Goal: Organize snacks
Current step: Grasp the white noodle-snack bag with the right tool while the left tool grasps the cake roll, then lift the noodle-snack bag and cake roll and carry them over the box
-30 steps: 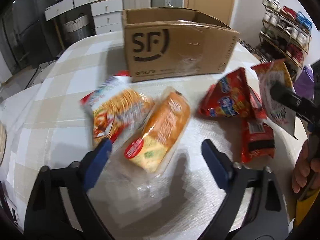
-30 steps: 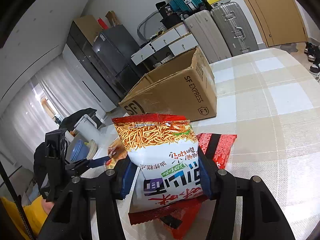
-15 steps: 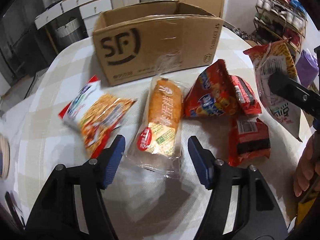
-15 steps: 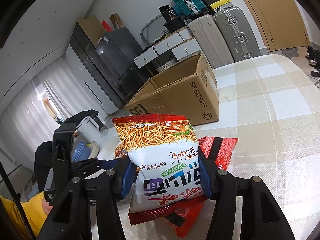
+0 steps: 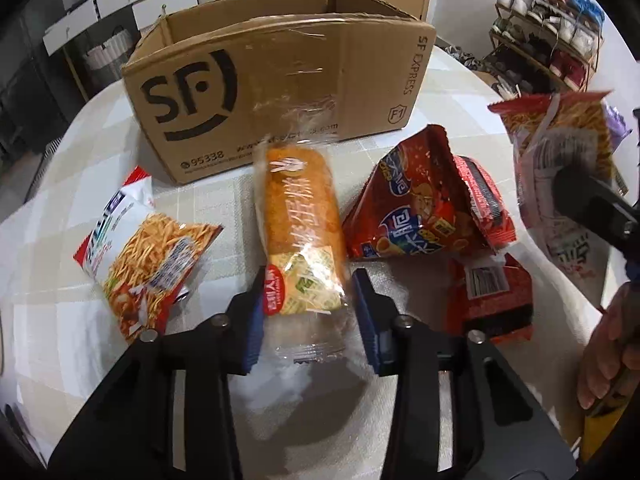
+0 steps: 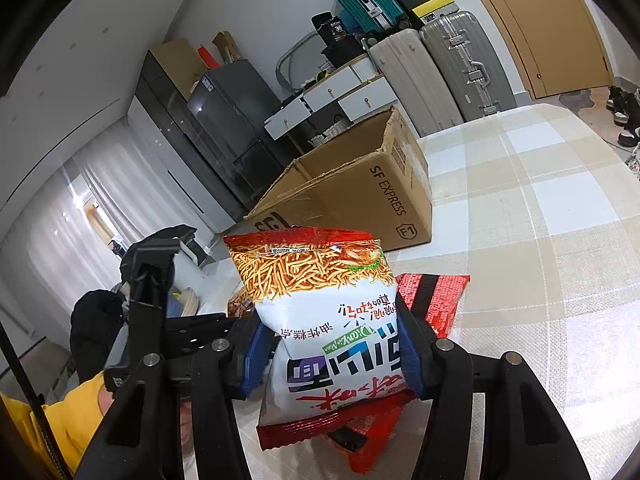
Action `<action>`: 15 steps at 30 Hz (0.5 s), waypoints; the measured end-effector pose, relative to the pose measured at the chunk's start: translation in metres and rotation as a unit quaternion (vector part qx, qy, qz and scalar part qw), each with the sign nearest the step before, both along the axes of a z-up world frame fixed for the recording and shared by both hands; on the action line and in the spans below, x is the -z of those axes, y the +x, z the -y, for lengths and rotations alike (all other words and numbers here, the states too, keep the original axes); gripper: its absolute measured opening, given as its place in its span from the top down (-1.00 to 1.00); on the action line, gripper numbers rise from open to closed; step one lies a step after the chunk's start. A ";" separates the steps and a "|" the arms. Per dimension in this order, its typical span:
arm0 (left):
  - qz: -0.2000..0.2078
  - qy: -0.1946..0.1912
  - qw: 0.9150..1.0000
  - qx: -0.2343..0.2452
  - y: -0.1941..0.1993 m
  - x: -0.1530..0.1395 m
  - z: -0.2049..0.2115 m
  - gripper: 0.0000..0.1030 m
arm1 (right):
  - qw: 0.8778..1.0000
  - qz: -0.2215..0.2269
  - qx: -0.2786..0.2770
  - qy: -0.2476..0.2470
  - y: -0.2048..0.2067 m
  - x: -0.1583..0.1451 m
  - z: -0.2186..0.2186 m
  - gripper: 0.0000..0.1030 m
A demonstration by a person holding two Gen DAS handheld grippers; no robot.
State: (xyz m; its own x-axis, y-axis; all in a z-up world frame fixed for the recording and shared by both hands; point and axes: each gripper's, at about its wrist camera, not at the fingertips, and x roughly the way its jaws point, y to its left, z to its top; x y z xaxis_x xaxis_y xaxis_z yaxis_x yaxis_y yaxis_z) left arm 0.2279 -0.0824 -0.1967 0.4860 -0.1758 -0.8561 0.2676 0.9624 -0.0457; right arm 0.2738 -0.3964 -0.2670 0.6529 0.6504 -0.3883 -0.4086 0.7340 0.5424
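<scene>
Checked cloth covers the table (image 5: 72, 344). Left gripper (image 5: 308, 308) pinches an orange bread pack (image 5: 302, 236) in clear wrap, before the open cardboard box (image 5: 280, 92). Right gripper (image 6: 332, 356) clamps a white-and-red noodle-snack bag (image 6: 328, 320) upright. Four packets lie around: another noodle-snack bag (image 5: 144, 252) to the left gripper's left, three red ones to its right.
</scene>
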 end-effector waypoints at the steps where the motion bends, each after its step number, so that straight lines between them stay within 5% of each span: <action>1: -0.006 -0.009 1.000 -0.003 -0.001 0.000 -0.005 0.39 | 1.000 -0.001 0.001 0.000 0.000 0.000 0.000 -0.08; 9: -0.030 -0.041 0.999 0.001 -0.045 -0.008 -0.037 0.41 | 1.000 -0.008 0.007 0.000 0.001 0.003 0.002 -0.08; 15: -0.009 -0.072 0.997 0.006 -0.084 -0.035 -0.064 0.42 | 1.000 -0.003 0.007 0.007 -0.001 0.003 0.002 -0.08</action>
